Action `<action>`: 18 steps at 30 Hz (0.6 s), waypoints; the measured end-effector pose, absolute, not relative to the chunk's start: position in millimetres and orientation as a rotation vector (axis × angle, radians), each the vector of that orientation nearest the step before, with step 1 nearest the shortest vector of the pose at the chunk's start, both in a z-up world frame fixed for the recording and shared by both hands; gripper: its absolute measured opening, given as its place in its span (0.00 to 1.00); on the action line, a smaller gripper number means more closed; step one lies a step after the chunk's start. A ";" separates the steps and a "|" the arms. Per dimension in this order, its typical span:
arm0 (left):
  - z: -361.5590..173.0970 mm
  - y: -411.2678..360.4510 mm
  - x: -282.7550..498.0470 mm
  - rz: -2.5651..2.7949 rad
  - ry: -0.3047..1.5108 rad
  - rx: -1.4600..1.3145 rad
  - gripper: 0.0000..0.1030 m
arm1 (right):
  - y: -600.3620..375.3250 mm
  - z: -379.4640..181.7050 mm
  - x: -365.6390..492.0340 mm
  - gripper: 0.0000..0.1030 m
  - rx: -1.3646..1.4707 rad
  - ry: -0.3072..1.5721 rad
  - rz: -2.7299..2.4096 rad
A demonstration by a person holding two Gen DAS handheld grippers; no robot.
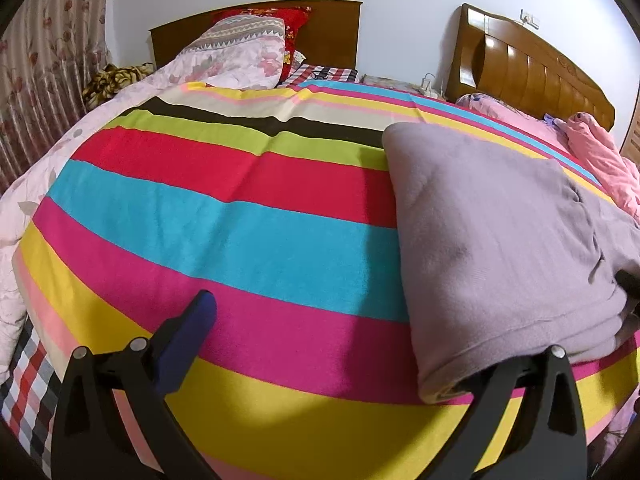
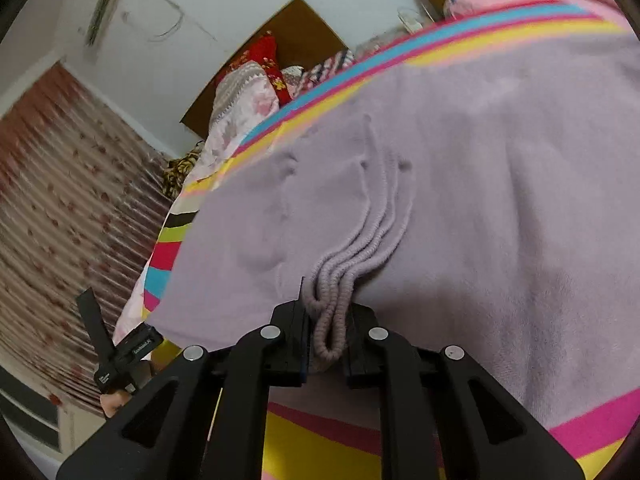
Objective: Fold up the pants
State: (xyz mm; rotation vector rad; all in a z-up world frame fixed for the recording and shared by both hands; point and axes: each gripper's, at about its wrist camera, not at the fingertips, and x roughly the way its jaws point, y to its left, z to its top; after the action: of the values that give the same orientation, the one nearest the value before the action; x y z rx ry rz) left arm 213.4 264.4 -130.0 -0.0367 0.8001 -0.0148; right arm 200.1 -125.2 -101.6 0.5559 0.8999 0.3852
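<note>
Right gripper (image 2: pixel 326 334) clenched on bunched lilac pants (image 2: pixel 460 200) waistband. Left gripper (image 1: pixel 320 344) released, wide apart, pants' corner over right finger, striped bedspread (image 1: pixel 240 232) beneath.

Bed's covered with a loud striped sheet (image 1: pixel 224 220), bands of yellow, magenta, blue, red, lime, black and cream. A pale floral quilt (image 1: pixel 224 52) is heaped up near the plain wooden headboard (image 1: pixel 328 28), with a red flowered pillow (image 1: pixel 288 24) wedged behind it. Next to it there's a second headboard (image 1: pixel 532 68), glossy slatted wood, and rumpled pink bedding (image 1: pixel 600 148) below it. Some checked cloth (image 1: pixel 28 392) pokes out at the near left corner. Floral curtain (image 1: pixel 44 64) hangs along the left, and an air conditioner (image 2: pixel 106 4) sits high on the white wall.
</note>
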 end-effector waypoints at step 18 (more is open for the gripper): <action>-118.2 237.9 196.9 0.062 0.735 0.186 0.99 | -133.4 -114.0 194.9 0.09 0.520 0.913 0.336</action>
State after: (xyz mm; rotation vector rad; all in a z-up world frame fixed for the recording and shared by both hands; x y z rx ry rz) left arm 196.9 237.9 -118.2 0.1856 0.7350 0.0622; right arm 194.9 -133.4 -114.0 0.5200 0.9131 0.3362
